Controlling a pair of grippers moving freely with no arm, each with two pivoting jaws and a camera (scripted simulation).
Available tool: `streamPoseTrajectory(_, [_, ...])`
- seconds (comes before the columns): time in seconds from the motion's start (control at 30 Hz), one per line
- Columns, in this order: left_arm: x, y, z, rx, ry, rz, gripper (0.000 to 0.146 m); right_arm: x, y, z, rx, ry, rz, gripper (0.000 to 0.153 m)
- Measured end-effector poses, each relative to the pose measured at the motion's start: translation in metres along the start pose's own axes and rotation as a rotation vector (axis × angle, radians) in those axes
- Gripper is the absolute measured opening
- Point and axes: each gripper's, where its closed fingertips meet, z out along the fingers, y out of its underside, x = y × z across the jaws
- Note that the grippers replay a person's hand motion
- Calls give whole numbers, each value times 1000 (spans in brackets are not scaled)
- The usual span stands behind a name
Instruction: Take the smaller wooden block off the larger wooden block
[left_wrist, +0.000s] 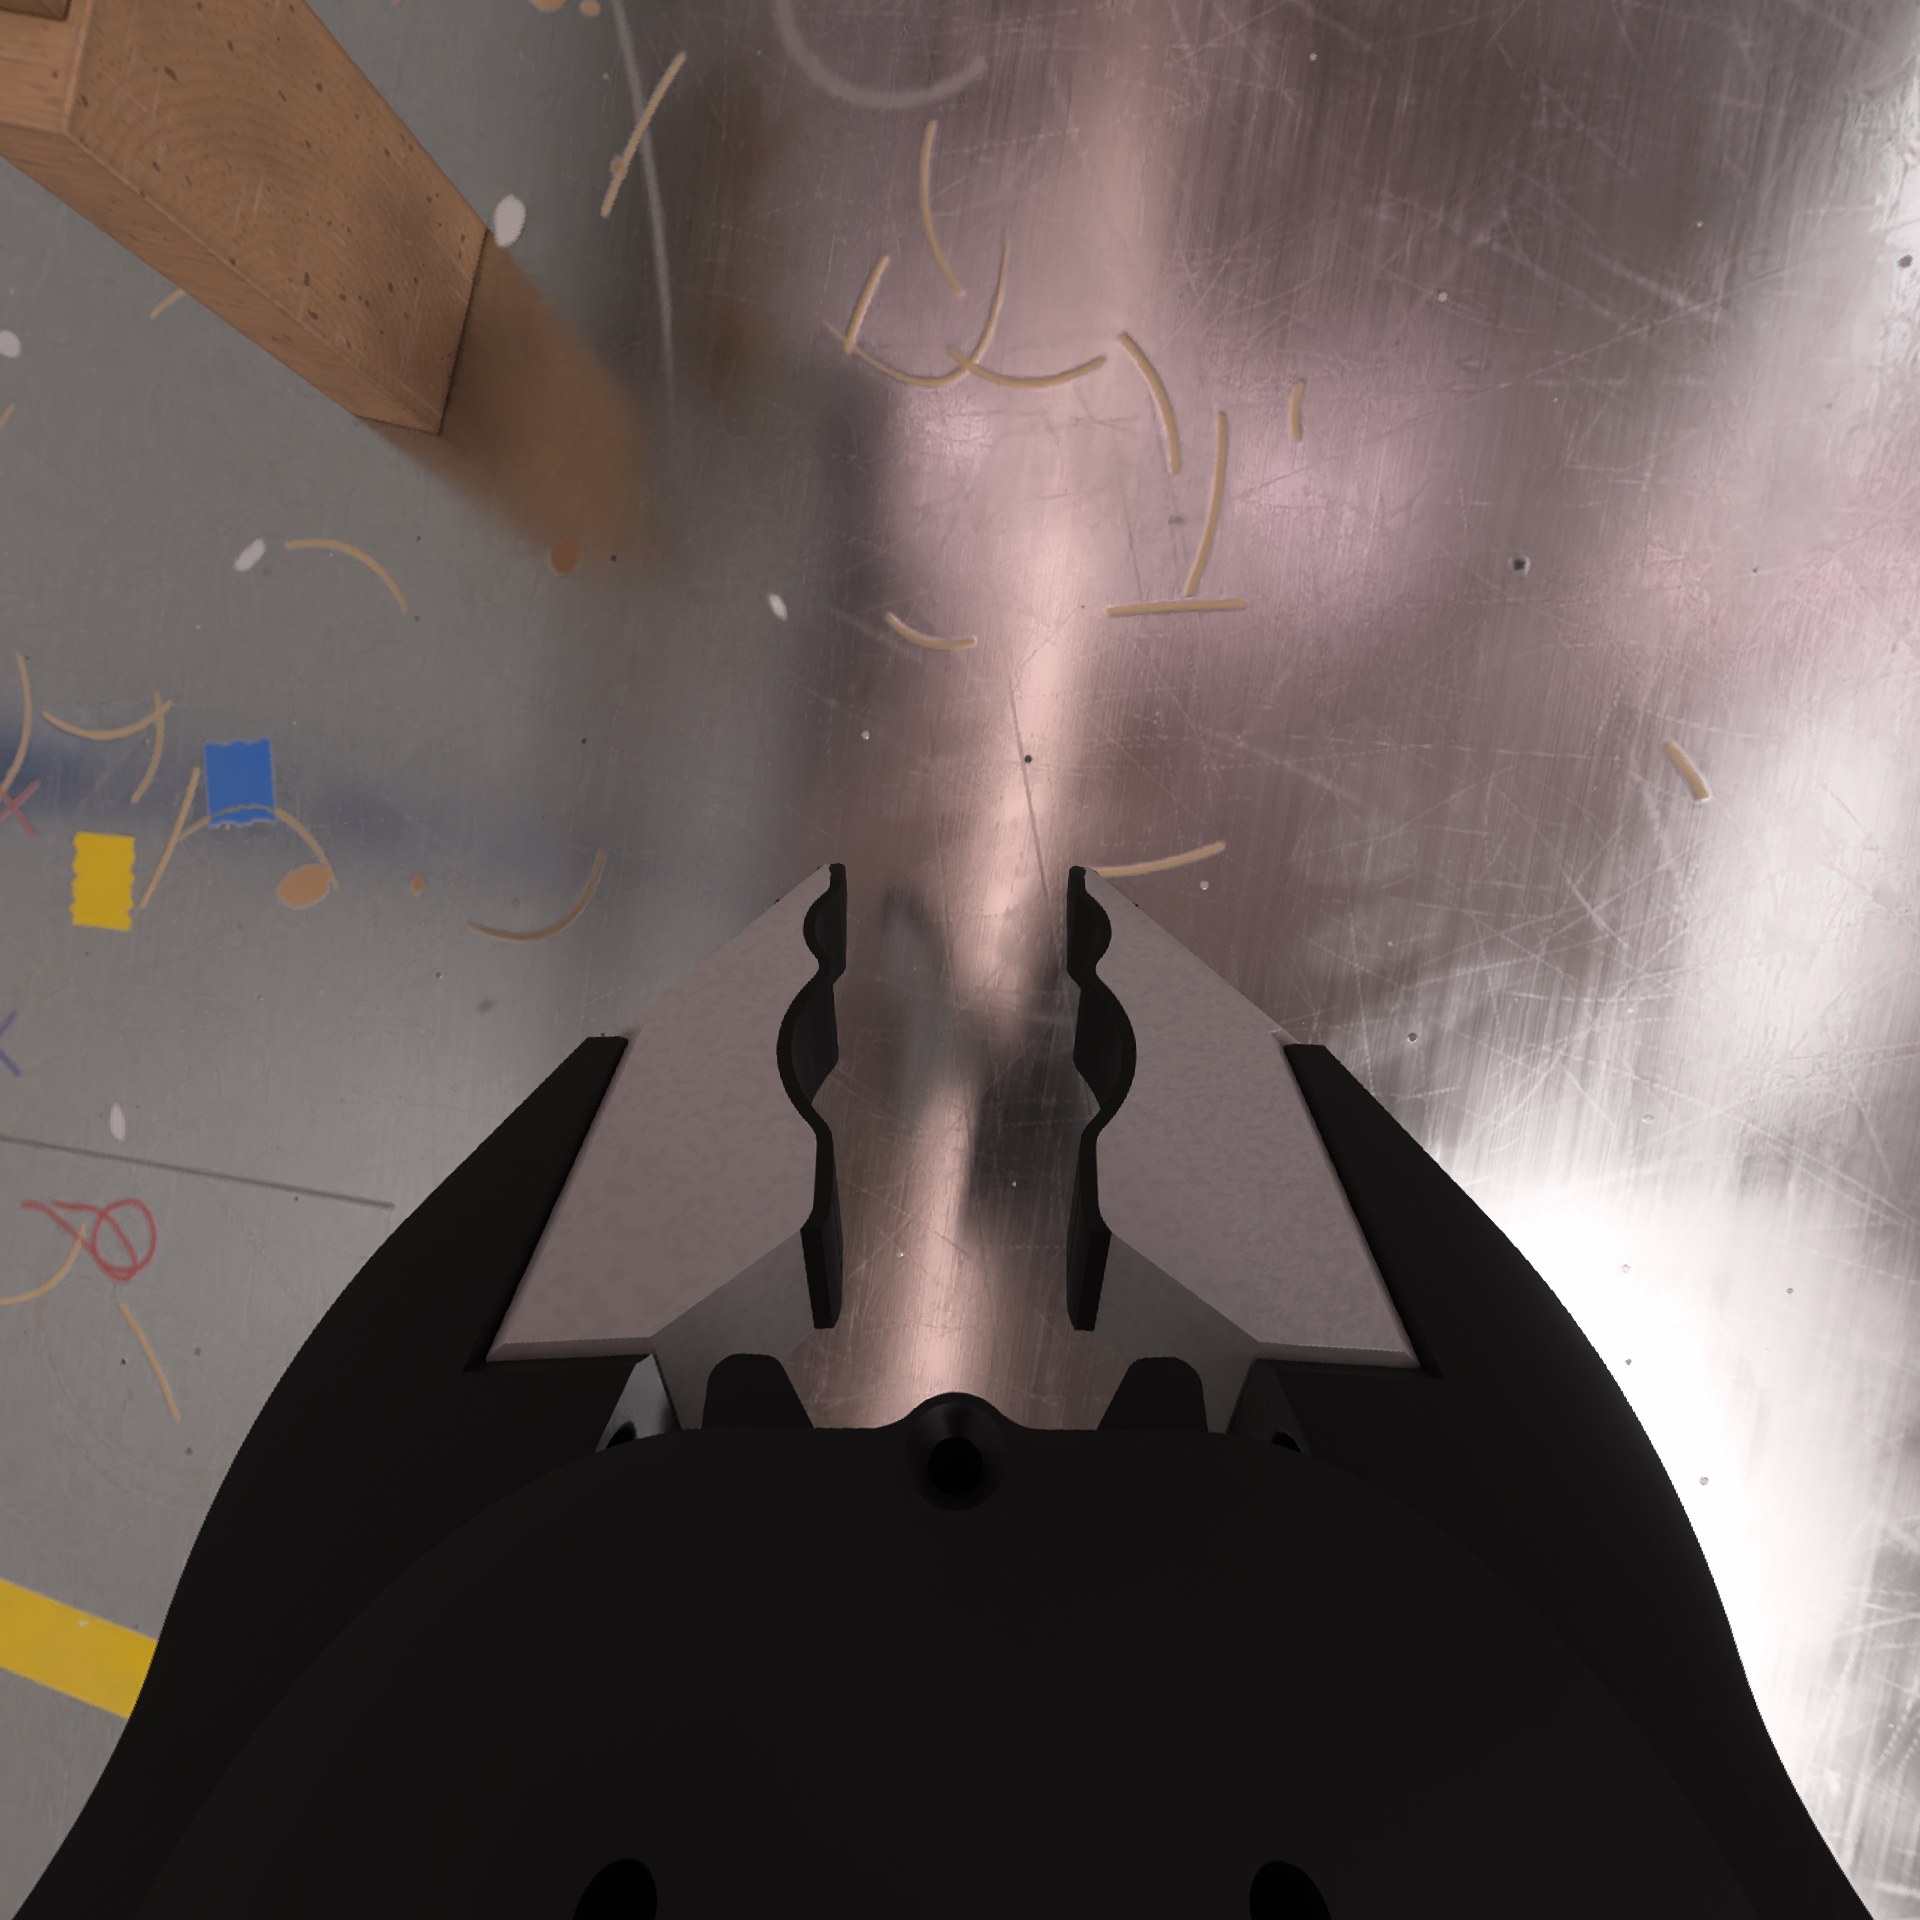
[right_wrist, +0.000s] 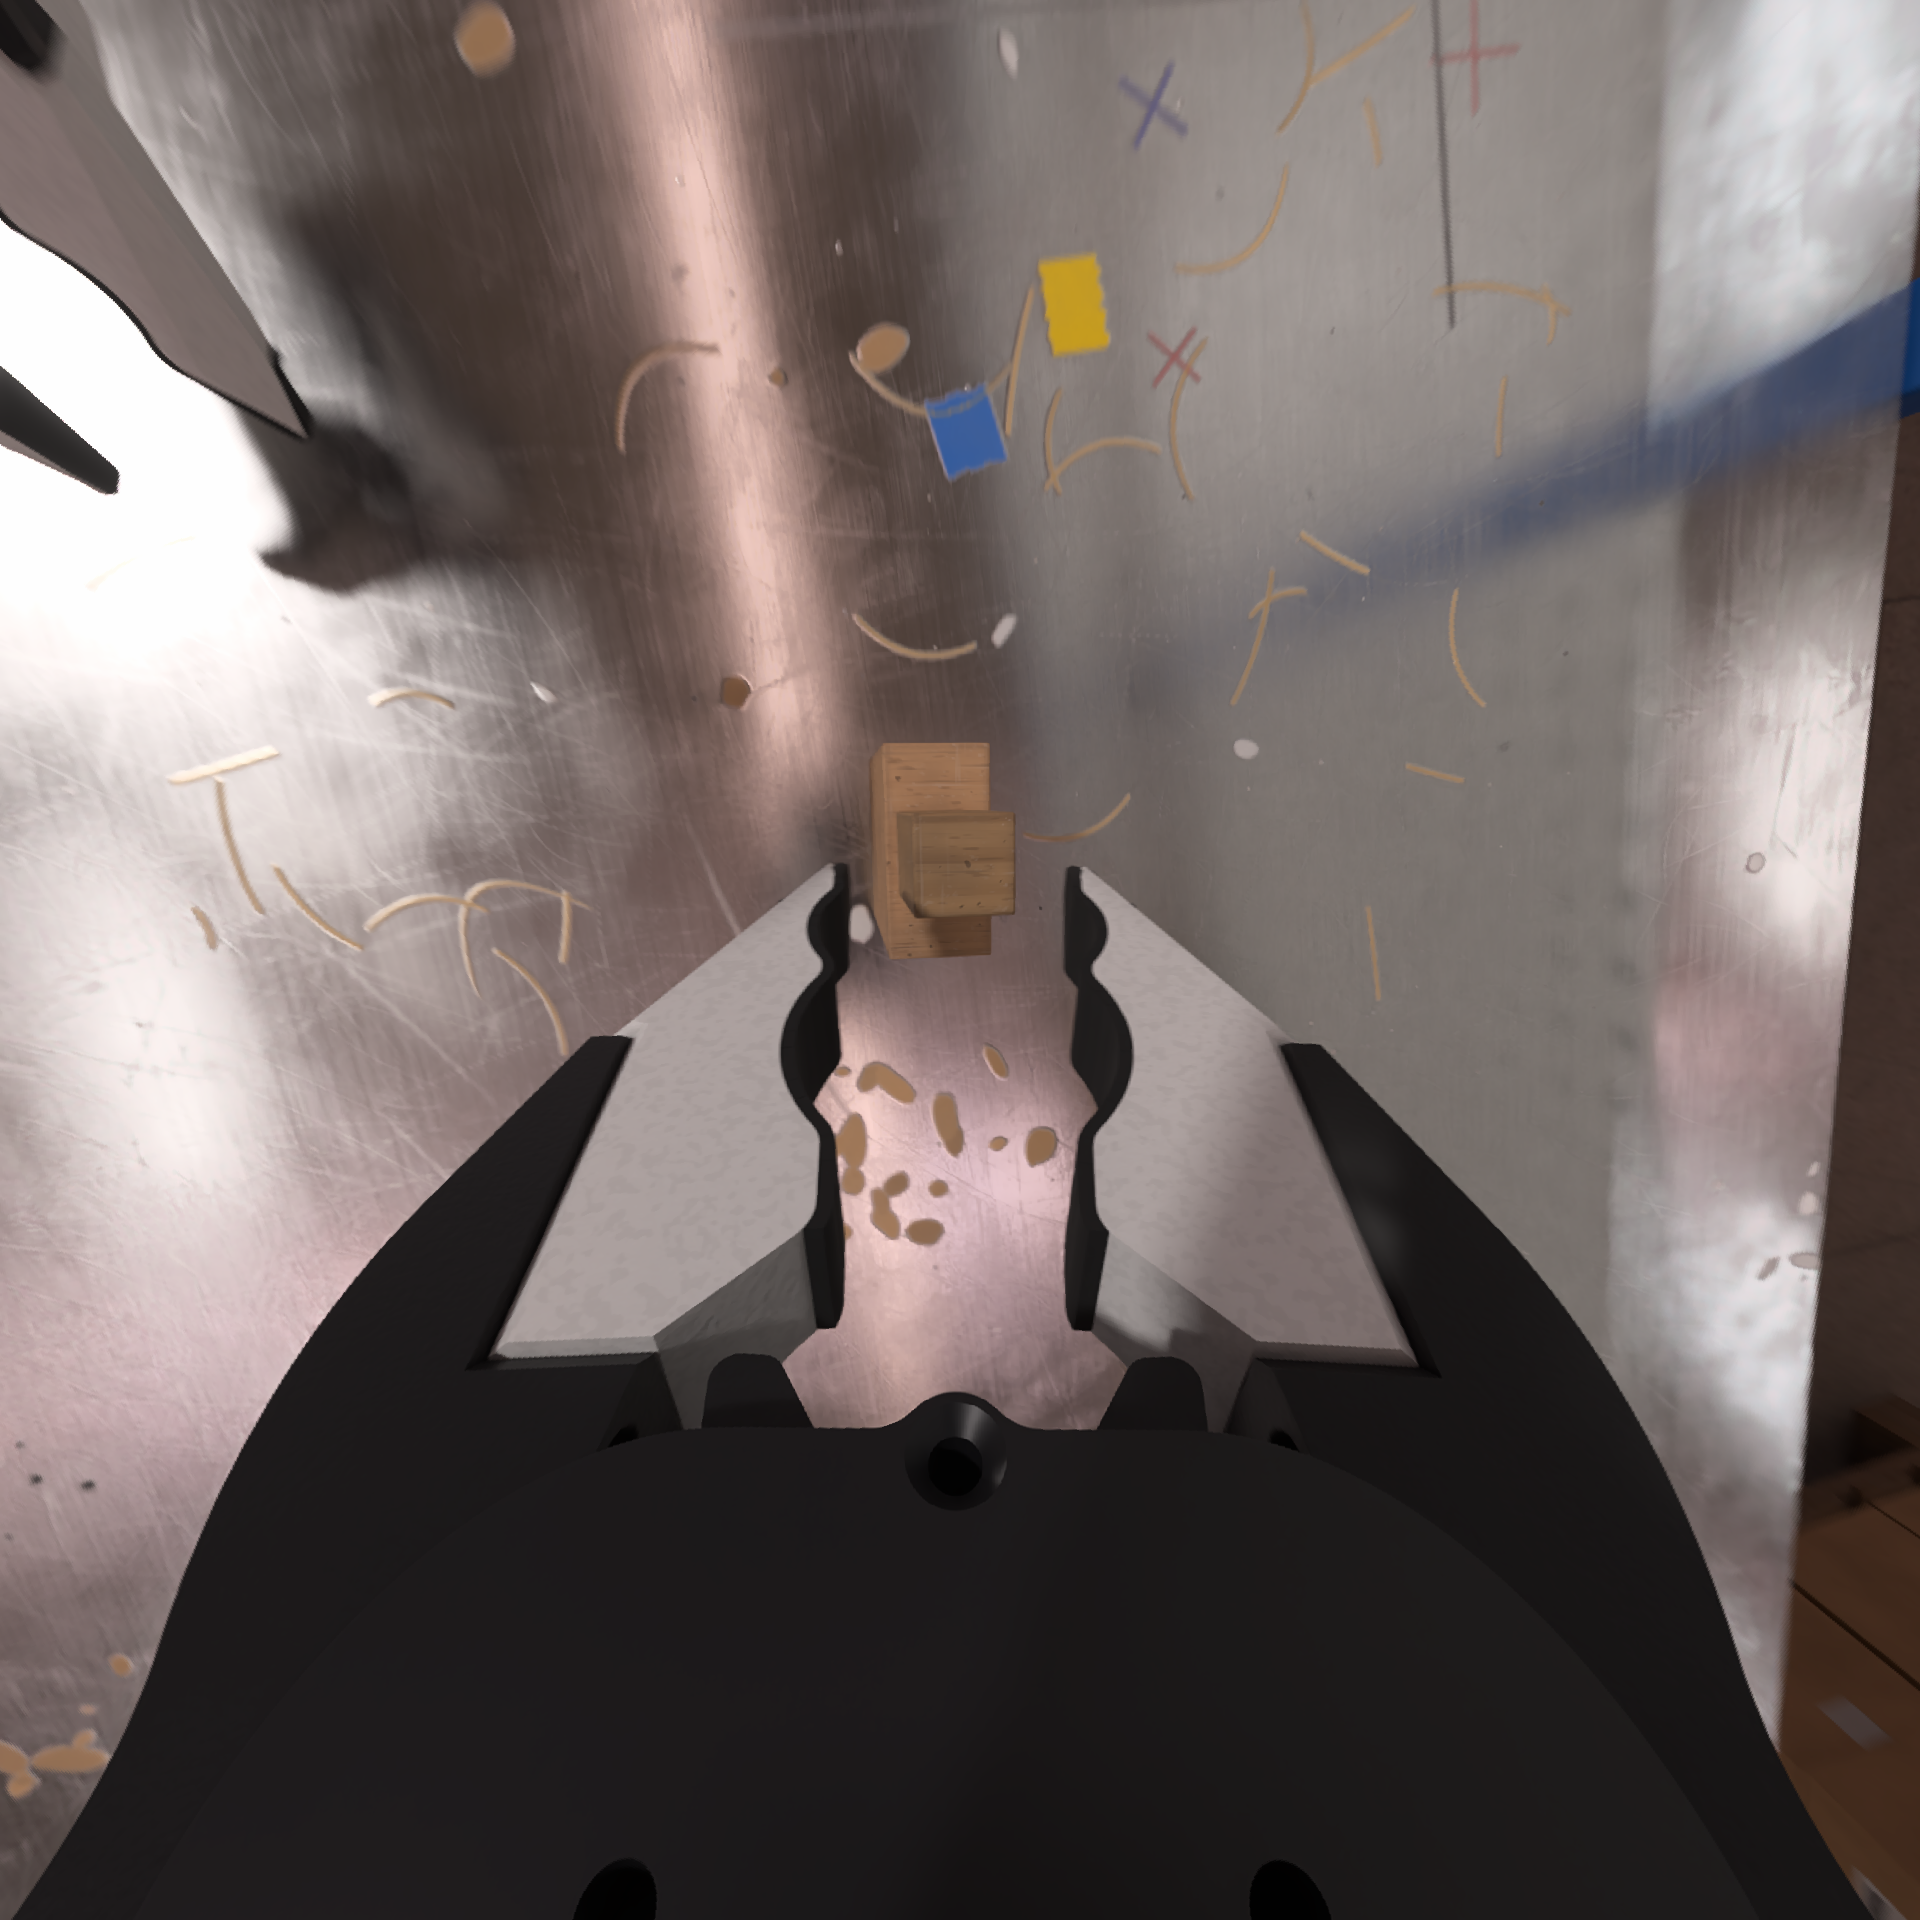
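In the right wrist view the smaller wooden block sits on top of the larger wooden block, on a scratched metal table. My right gripper is open and empty, above the blocks and in line with them. In the left wrist view my left gripper is open and empty over bare metal. The larger wooden block shows at the top left of that view, well away from the fingers. A corner of the smaller block shows at the top left edge.
Blue and yellow tape patches and wood shavings lie on the table. The left gripper's fingers show at the upper left of the right wrist view. The table edge runs down the right side, with brown boxes beyond. A yellow stripe crosses the lower left.
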Motion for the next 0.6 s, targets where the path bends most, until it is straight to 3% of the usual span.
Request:
streamPoseTrajectory(0.07, [-1,2,0,1,-1,-3,42,2,1,5,-34,19,-37,24])
streamPoseTrajectory(0.17, [-2,4,-1,6,-5,-7,42,-5,-6,-14,77,21,-41,21])
streamPoseTrajectory(0.4, [-5,7,-5,19,3,-30,42,-68,-23,-99,856,-39,142,21])
streamPoseTrajectory(0.53, [-2,6,-5,-31,25,-7,42,-111,-5,-93,1194,-214,337,21])
streamPoseTrajectory(0.6, [2,3,-5,-65,50,12,42,-128,-2,-79,1268,-278,404,21])
